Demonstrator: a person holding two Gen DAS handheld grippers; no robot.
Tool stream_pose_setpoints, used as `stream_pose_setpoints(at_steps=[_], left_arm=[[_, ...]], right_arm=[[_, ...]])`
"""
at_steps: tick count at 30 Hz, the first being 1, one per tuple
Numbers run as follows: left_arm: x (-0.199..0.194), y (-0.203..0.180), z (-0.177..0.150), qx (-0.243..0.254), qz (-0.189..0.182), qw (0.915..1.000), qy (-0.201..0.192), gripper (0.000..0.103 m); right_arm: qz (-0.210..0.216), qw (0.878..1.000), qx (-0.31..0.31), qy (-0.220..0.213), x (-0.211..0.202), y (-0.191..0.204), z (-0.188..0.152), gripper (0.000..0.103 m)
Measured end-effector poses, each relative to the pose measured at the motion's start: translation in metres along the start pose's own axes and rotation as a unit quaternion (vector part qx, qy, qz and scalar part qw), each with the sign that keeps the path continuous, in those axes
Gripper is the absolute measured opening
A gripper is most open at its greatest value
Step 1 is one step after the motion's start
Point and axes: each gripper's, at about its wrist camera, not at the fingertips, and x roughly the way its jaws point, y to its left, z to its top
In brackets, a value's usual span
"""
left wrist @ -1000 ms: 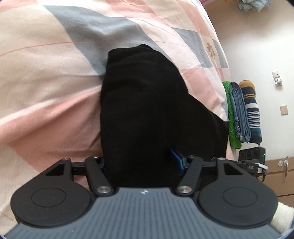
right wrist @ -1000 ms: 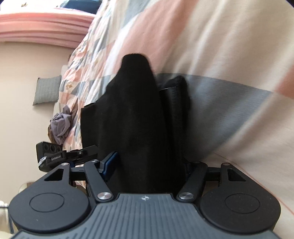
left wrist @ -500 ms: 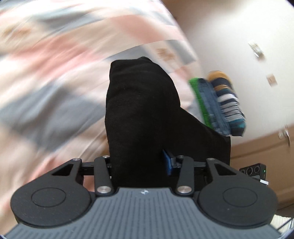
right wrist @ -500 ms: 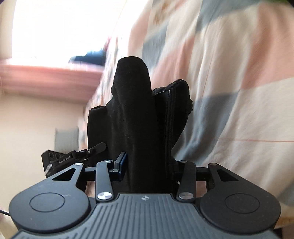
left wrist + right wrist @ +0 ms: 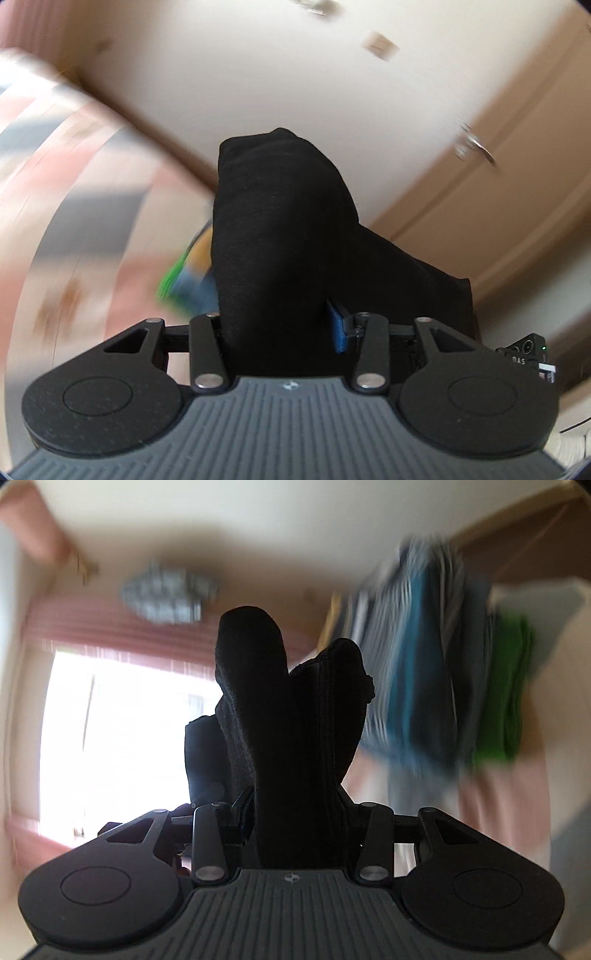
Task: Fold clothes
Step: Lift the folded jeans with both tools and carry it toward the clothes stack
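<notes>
Black garment (image 5: 280, 236) carried by both tongs.
Left tongs (image 5: 280, 332) and right tongs (image 5: 295, 812) each clenched on it; folded stack (image 5: 461, 686) upper right, blurred.

Both wrist views close behind garment (image 5: 280, 240)

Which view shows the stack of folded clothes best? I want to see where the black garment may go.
The right wrist view: the stack of folded clothes fills its upper right, blurred, with blue, grey and green layers. The left wrist view shows only a smeared green, blue and orange sliver beside the black garment.
</notes>
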Motion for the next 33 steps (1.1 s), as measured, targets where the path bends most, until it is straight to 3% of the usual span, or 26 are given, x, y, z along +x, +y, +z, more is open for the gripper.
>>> stream_pose_setpoints(at_steps=[3, 6, 10, 17, 21, 26, 28, 33], left_arm=[[0.044, -0.012, 0.067, 0.053, -0.015, 0.9983, 0.02, 0.038], [0.084, -0.022, 0.113, 0.086, -0.023, 0.9953, 0.04, 0.038], [0.122, -0.022, 0.132, 0.102, -0.023, 0.9914, 0.08, 0.038], [0.176, 0.008, 0.13, 0.093, -0.025, 0.9874, 0.126, 0.038], [0.188, 0.029, 0.127, 0.083, -0.035, 0.9873, 0.131, 0.038], [0.195, 0.05, 0.114, 0.062, -0.042, 0.9902, 0.118, 0.048], [0.198, 0.056, 0.108, 0.065, -0.031, 0.9908, 0.114, 0.067], [0.19, 0.053, 0.111, 0.086, 0.007, 0.9913, 0.099, 0.069]], right_arm=[[0.003, 0.998, 0.037, -0.055, 0.009, -0.003, 0.026, 0.042], [-0.005, 0.993, 0.072, -0.094, 0.021, -0.004, 0.044, 0.042], [-0.024, 0.987, 0.113, -0.108, 0.04, -0.022, 0.054, 0.042], [-0.065, 0.98, 0.153, -0.112, 0.062, -0.051, 0.046, 0.042], [-0.078, 0.98, 0.152, -0.105, 0.066, -0.061, 0.053, 0.042], [-0.101, 0.988, 0.092, -0.075, 0.078, -0.07, 0.065, 0.046], [-0.115, 0.99, 0.053, -0.058, 0.08, -0.067, 0.065, 0.047], [-0.157, 0.986, -0.047, -0.041, 0.072, -0.045, 0.066, 0.059]])
